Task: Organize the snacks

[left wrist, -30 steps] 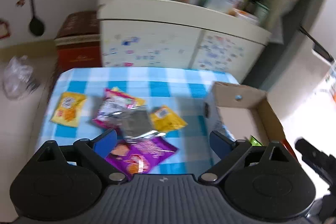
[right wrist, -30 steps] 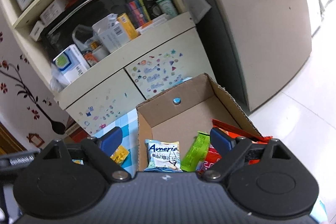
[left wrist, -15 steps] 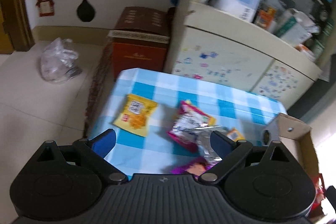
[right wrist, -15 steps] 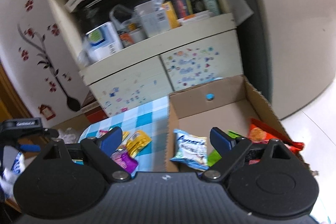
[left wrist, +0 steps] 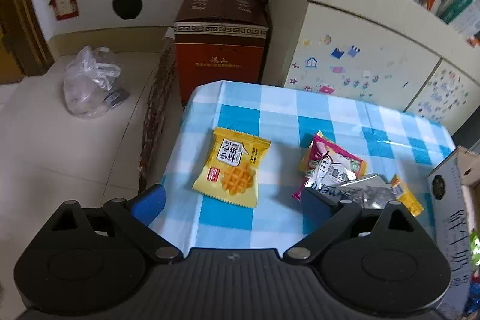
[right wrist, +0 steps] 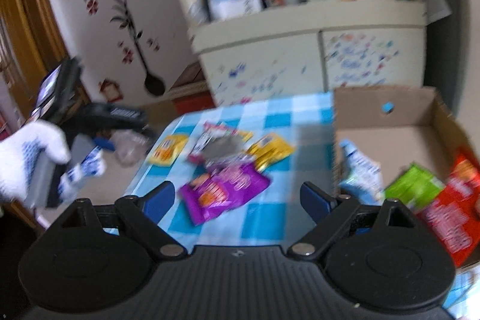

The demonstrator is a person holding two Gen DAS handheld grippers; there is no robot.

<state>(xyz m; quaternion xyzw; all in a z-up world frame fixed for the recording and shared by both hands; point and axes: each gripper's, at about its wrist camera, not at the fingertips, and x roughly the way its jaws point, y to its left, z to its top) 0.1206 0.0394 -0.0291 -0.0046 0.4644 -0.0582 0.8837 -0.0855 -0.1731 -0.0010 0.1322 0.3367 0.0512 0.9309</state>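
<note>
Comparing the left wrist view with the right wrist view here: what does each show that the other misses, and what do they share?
Only the left wrist view shows the plastic bag on the floor clearly.

Only the right wrist view shows the purple snack packet, the inside of the cardboard box with its green packet and red packet, and a gloved hand holding the left hand-held gripper.

Both show the blue checked tablecloth, the yellow waffle packet and the stickered cupboard.

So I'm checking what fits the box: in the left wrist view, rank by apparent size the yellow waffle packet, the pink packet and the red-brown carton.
1. red-brown carton
2. yellow waffle packet
3. pink packet, partly hidden, so nearly tied with the waffle packet.
</note>
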